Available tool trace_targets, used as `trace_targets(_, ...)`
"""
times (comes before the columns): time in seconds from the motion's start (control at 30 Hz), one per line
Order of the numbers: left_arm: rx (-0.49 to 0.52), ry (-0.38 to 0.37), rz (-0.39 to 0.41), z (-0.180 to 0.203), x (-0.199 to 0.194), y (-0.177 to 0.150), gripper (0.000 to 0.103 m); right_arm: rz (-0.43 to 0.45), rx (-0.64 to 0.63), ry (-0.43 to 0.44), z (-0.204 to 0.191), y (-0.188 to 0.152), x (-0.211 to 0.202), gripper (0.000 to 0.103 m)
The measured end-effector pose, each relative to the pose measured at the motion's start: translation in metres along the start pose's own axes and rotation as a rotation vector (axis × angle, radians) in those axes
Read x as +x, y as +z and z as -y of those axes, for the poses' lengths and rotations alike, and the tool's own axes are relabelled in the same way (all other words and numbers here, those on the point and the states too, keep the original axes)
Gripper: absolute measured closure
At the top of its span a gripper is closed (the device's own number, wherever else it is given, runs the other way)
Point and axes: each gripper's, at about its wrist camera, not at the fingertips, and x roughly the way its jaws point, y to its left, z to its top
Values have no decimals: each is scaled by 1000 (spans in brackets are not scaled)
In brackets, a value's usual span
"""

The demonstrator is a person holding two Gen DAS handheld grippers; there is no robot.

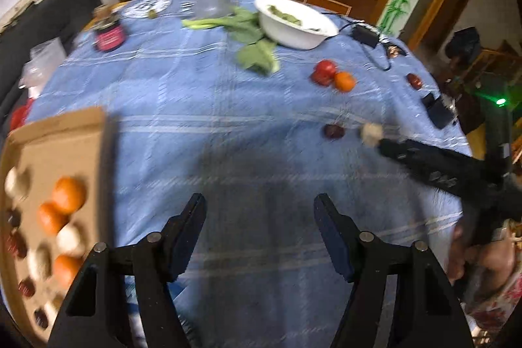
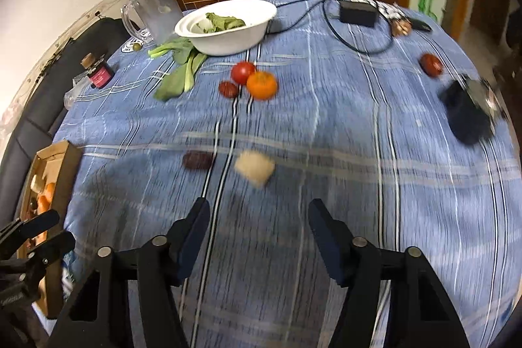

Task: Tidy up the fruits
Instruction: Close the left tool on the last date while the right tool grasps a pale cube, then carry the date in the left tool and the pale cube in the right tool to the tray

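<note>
box (image 1: 58, 152) left on table (image 1: 228, 119), bowl (image 1: 293, 28) behind

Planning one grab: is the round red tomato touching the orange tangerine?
Touching: in the right wrist view the tomato and tangerine overlap with no cloth between.

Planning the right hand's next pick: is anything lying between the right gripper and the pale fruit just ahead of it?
Nothing visible: only bare blue tablecloth separates the open right gripper from the pale fruit. A dark date lies beside it, off the path.
</note>
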Motion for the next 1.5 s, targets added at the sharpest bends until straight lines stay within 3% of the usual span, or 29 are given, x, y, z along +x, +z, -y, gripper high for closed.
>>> trace_targets(0.3,-5,-27,-21,17,38,30,43,-12,-70,35,-8,11,32,69)
trace_targets(0.43,29,-48,-30,31,50,36,43,-8,-27,60,2,8,27,69)
trace_targets(0.57,77,-83,-36,49,62,43,54,2,27,67,16,5,13,69)
trace_targets(0.77,149,-126,-65,72,91,54,55,11,67,78,25,-4,-2,69)
trace_targets(0.9,178,-105,-79,80,103,51,56,7,85,77,28,-10,-3,69)
trace_targets(0.93,188,-92,-80,81,103,50,66,7,92,78,28,-12,-4,69)
trace_targets(0.97,194,-80,-82,82,103,49,86,7,98,80,29,-13,-5,69)
trace_targets(1.07,178,-84,-90,77,101,47,102,11,100,76,29,-17,-10,69)
trace_targets(1.33,101,-108,-49,45,65,39,102,8,96,76,15,-30,-23,69)
trace_targets(1.5,137,-131,-56,49,61,38,98,2,105,79,7,-41,-31,69)
